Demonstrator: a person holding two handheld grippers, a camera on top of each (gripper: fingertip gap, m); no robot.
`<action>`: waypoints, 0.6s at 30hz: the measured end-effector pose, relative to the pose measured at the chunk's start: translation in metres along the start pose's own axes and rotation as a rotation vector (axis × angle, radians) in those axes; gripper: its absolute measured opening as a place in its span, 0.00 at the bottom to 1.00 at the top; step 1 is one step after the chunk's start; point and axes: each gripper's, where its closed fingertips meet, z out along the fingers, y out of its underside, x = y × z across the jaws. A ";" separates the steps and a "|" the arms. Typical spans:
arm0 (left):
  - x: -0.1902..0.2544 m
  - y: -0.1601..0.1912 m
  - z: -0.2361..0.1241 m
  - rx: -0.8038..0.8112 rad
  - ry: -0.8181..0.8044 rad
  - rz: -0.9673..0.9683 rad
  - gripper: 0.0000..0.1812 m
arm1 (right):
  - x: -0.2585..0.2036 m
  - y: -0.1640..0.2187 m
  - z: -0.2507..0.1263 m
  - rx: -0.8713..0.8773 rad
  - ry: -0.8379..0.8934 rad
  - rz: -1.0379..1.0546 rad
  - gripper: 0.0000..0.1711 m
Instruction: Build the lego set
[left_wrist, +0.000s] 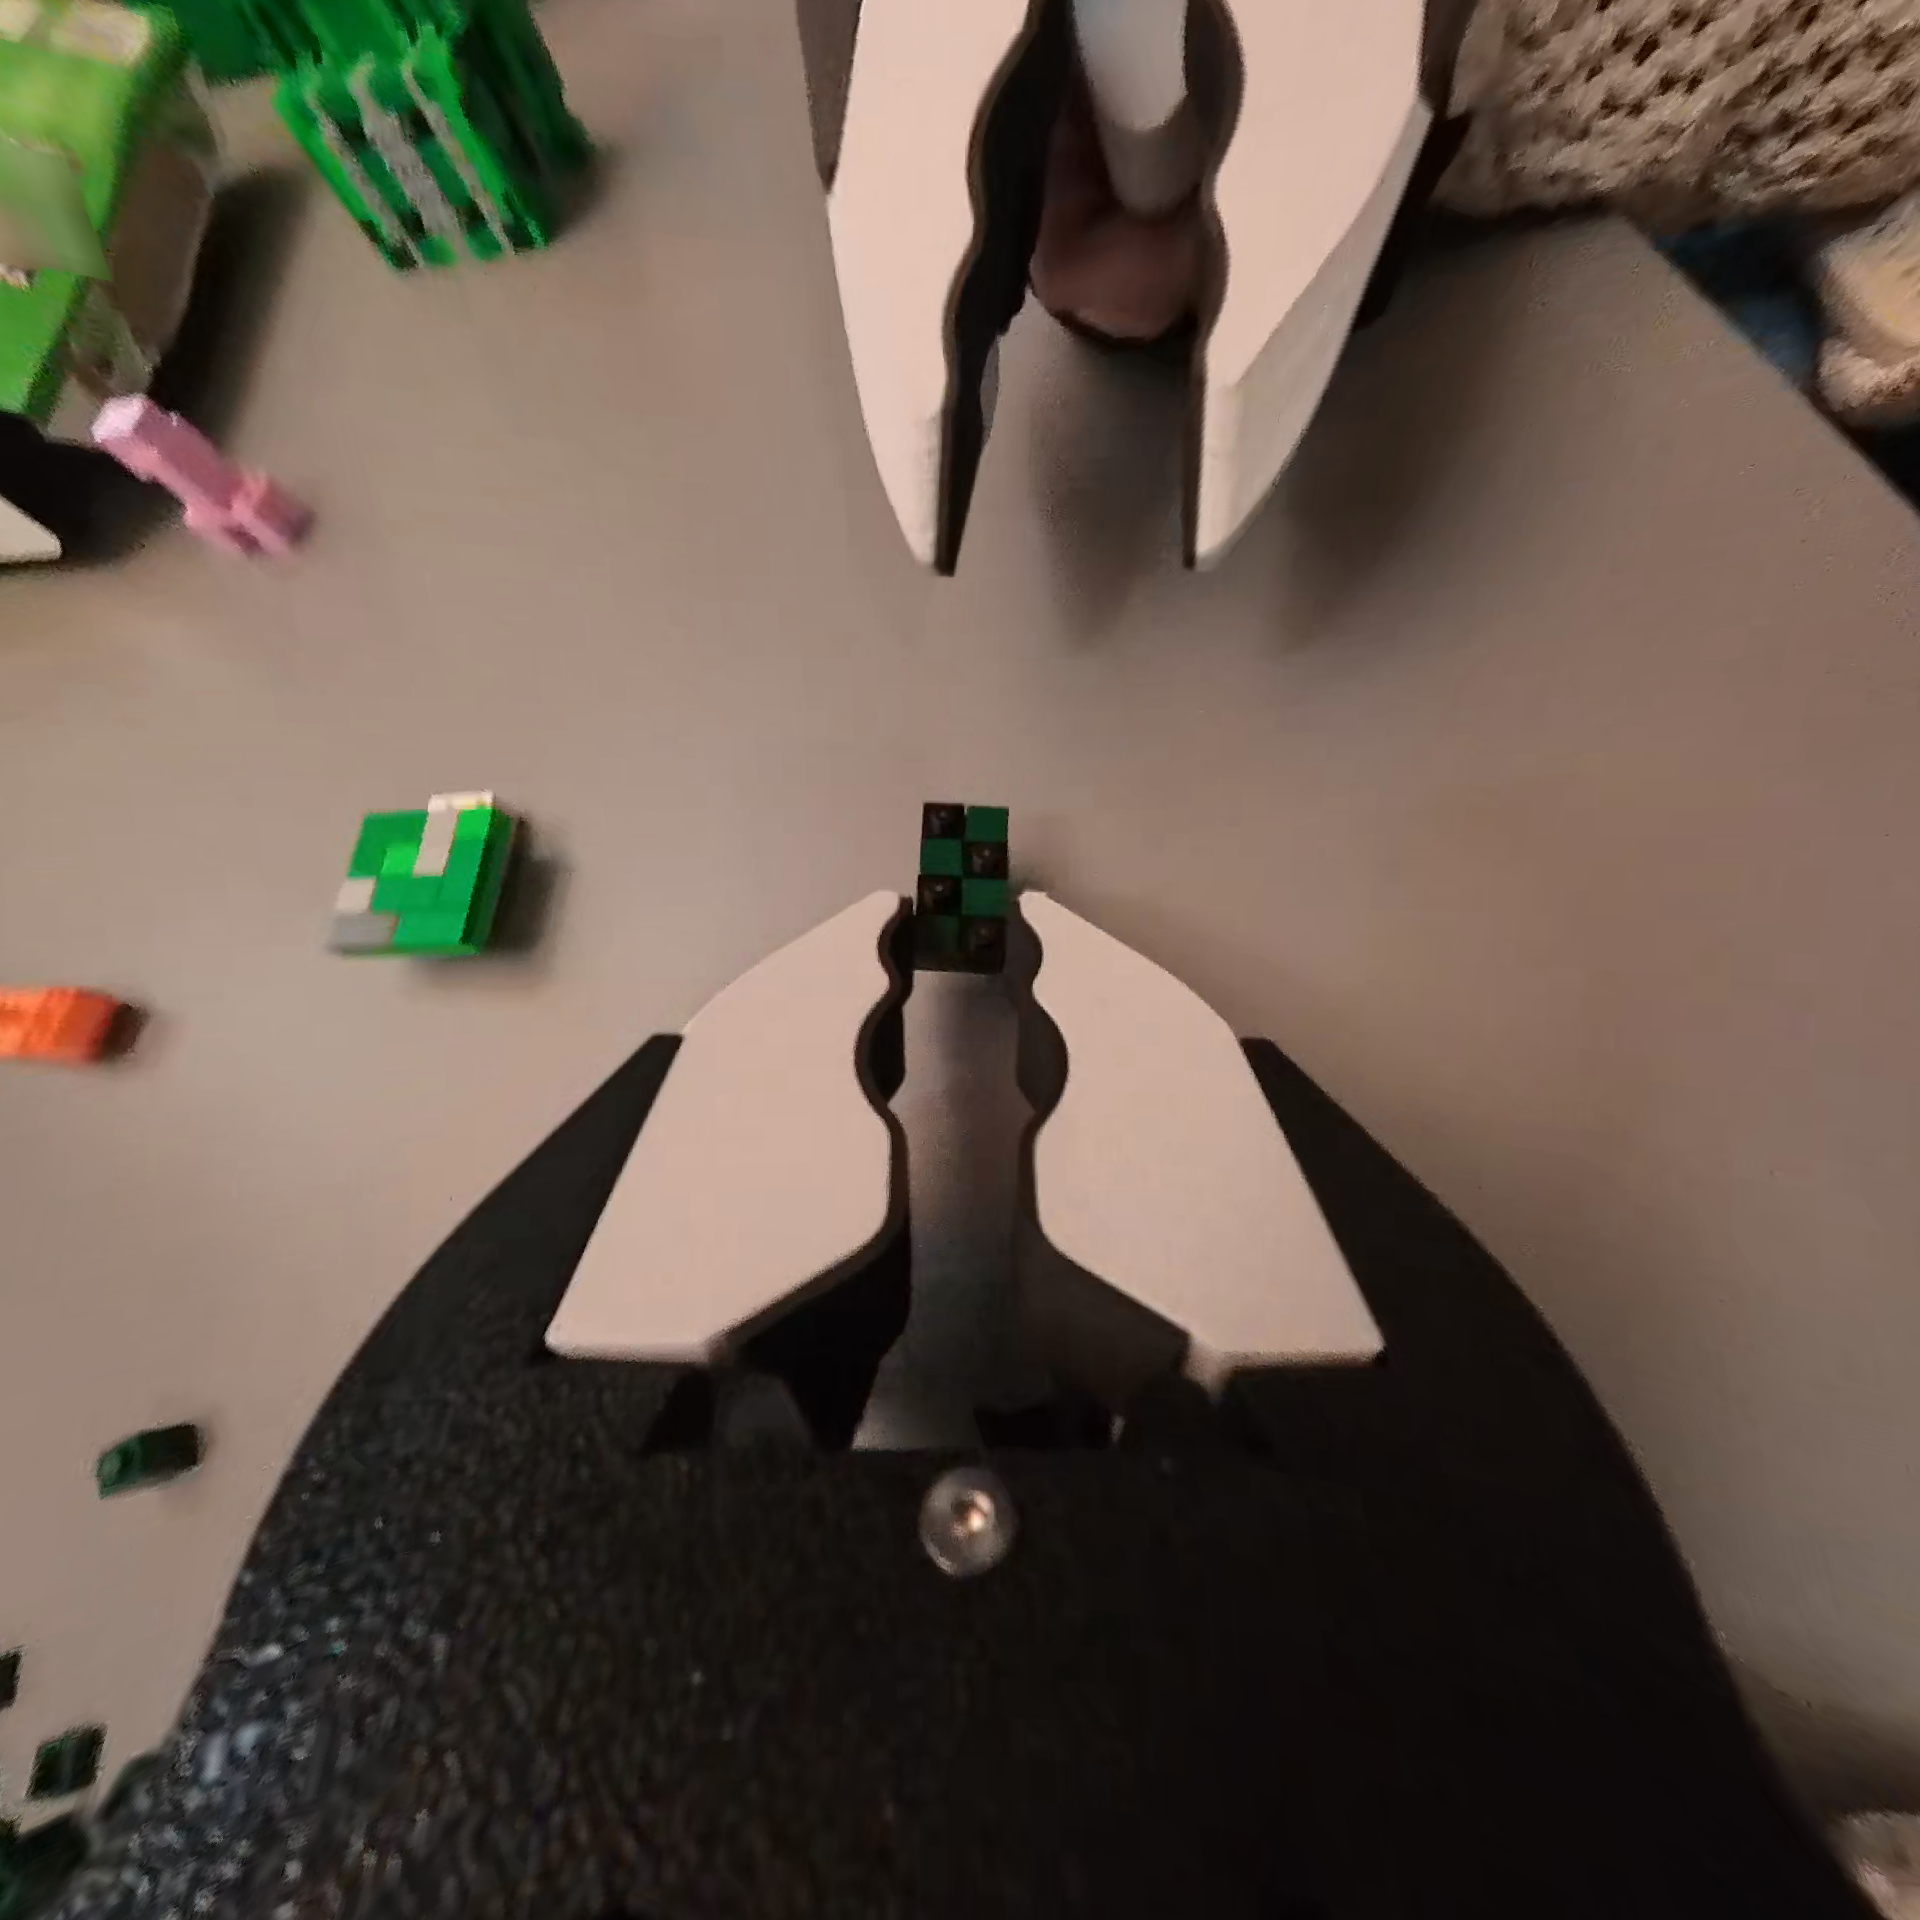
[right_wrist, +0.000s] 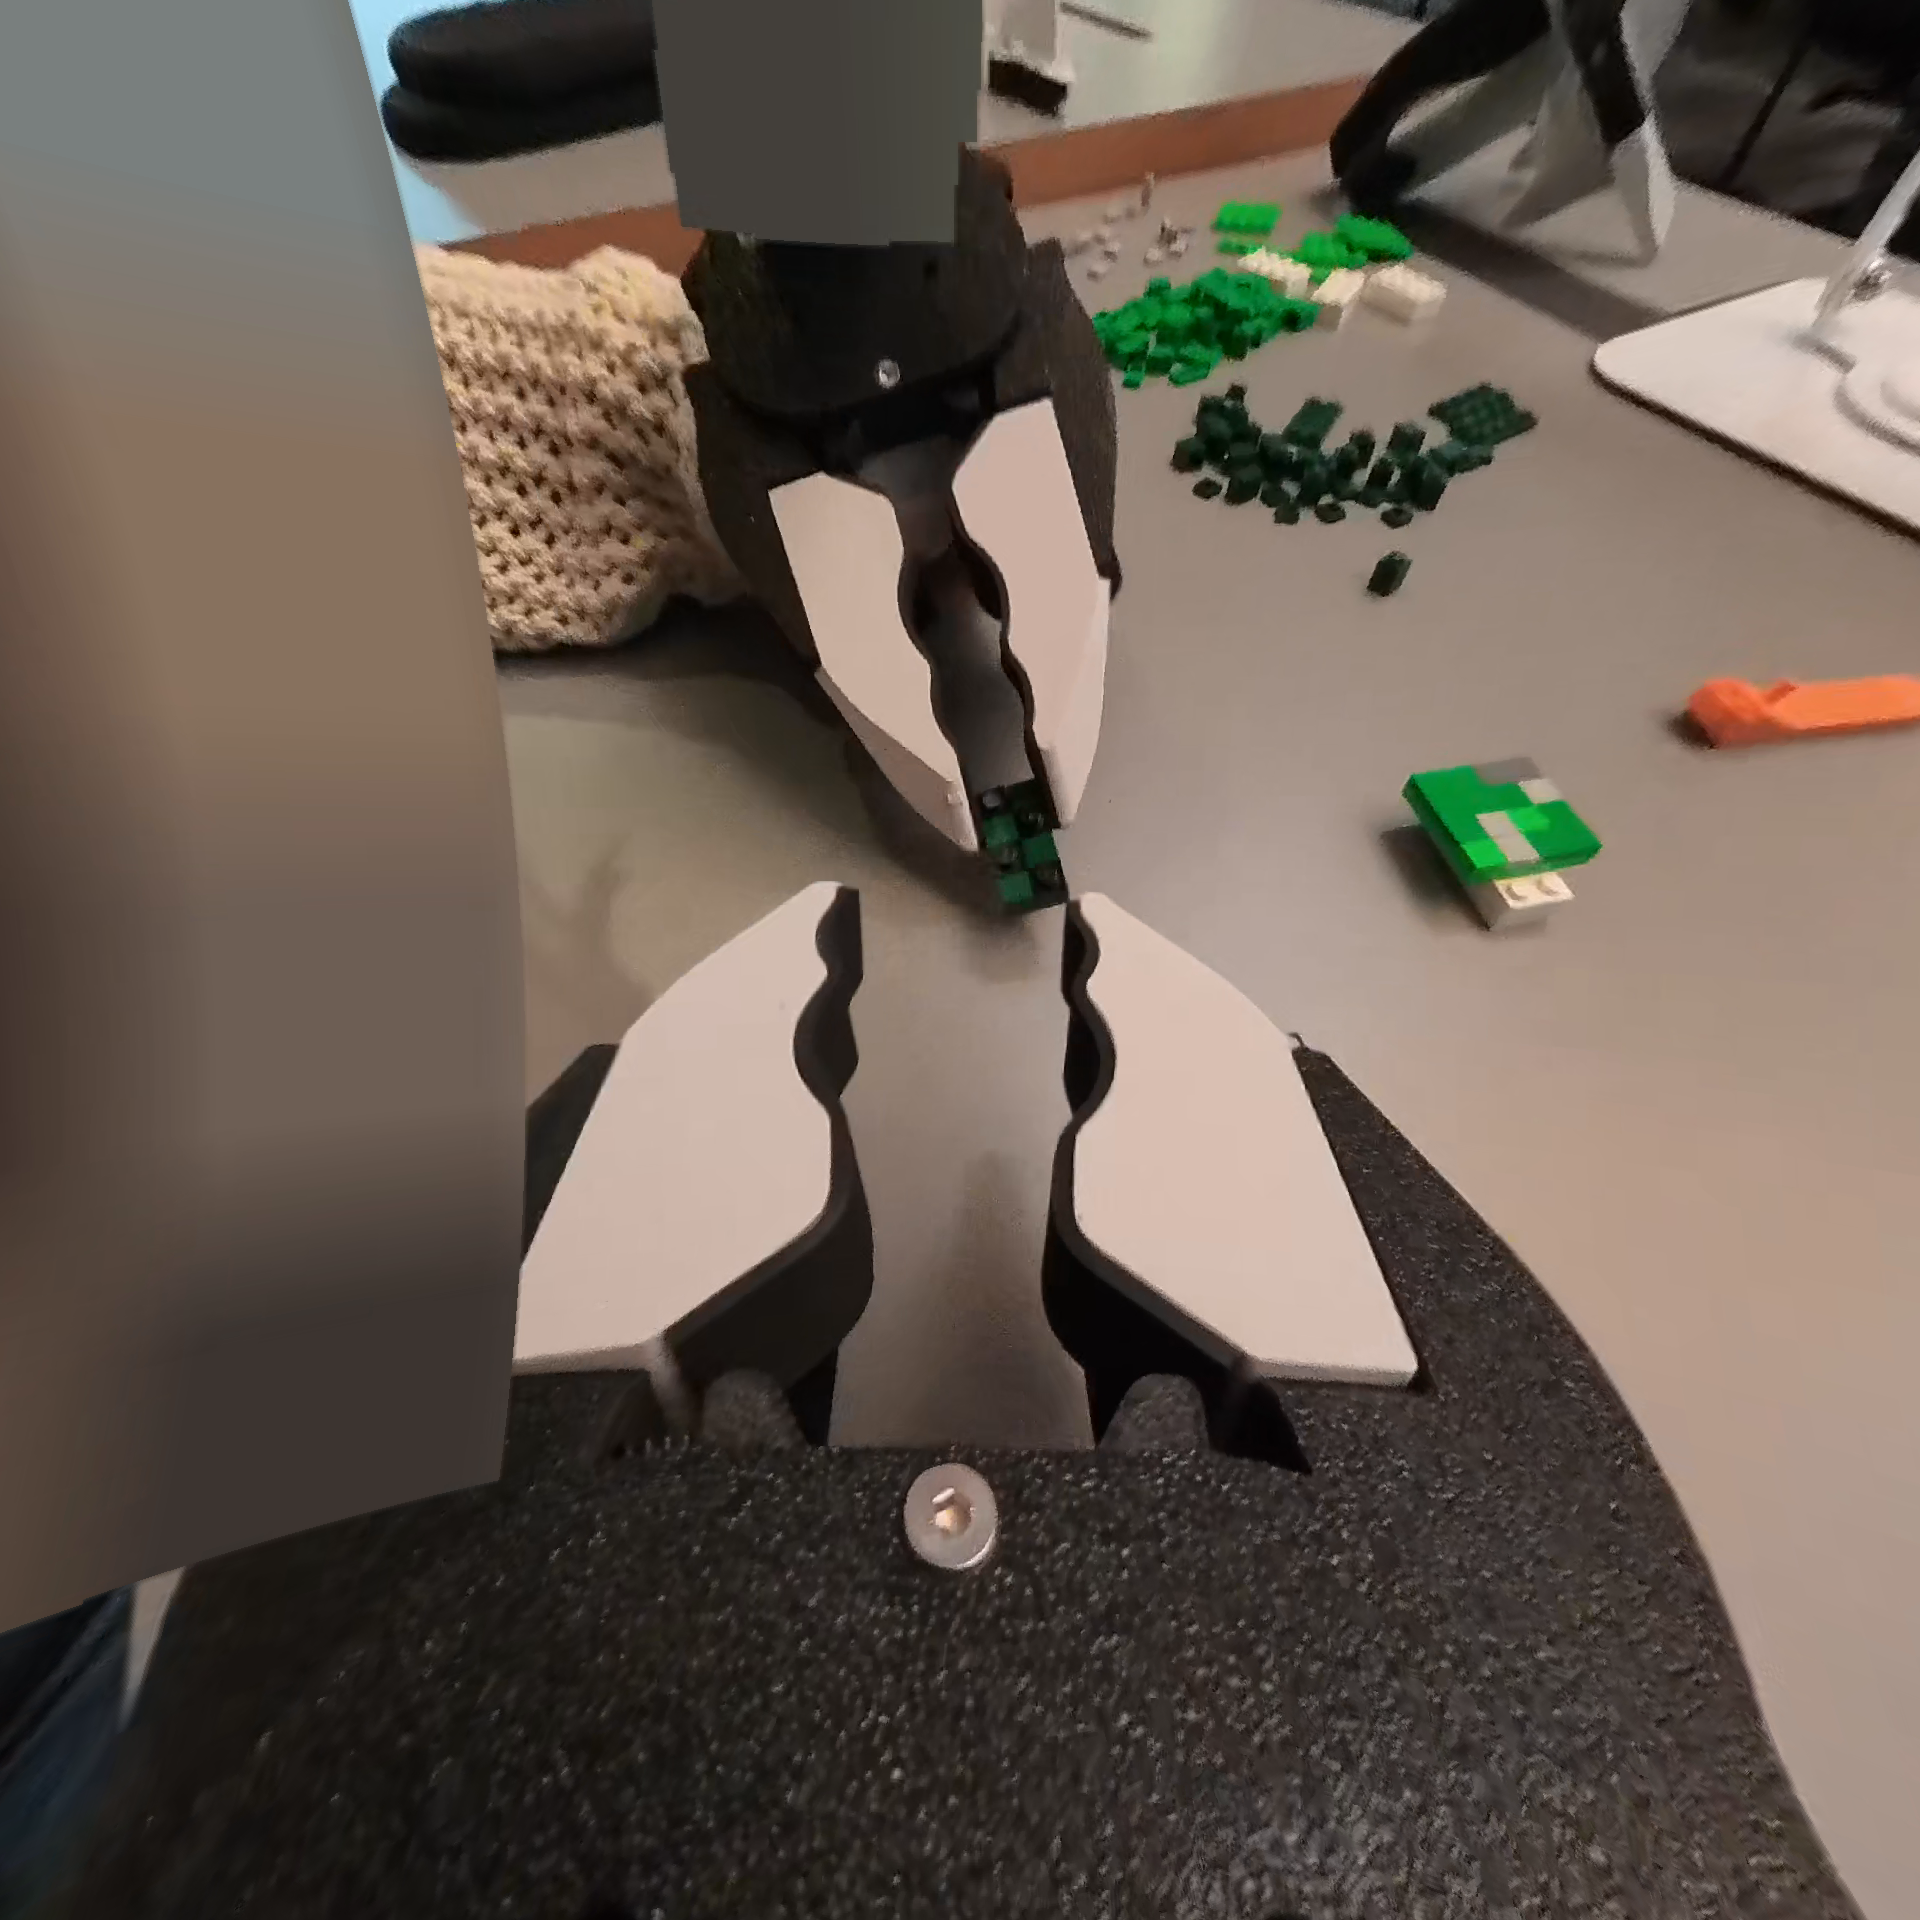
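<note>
A small checkered assembly of green and black lego pieces is pinched between the fingertips of my left gripper, low over the grey table. It sticks out forward past the tips. In the right wrist view the left gripper points down toward me with the same assembly in it. My right gripper is open and empty, its tips just short of the assembly. In the left wrist view the right gripper faces mine, its jaws apart.
A flat green and grey lego assembly lies to the right, with an orange brick separator beyond it. Piles of green, dark green and white bricks lie farther back. A tall green build and a pink piece stand at left. A knit sleeve rests behind. Spacing between my two grippers at the tips: around 6 cm. My left gripper's tips are some 20 cm from the orange brick separator.
</note>
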 end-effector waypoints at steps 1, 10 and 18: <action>-0.002 0.004 -0.001 -0.019 -0.001 -0.013 0.09 | 0.002 0.001 0.004 -0.017 -0.009 -0.010 0.21; -0.037 0.015 -0.031 0.023 -0.274 0.004 0.30 | 0.019 0.019 0.043 -0.211 -0.152 -0.249 0.22; -0.098 0.011 -0.108 0.224 -0.916 -0.085 0.28 | 0.016 0.008 0.064 -0.201 -0.281 -0.262 0.23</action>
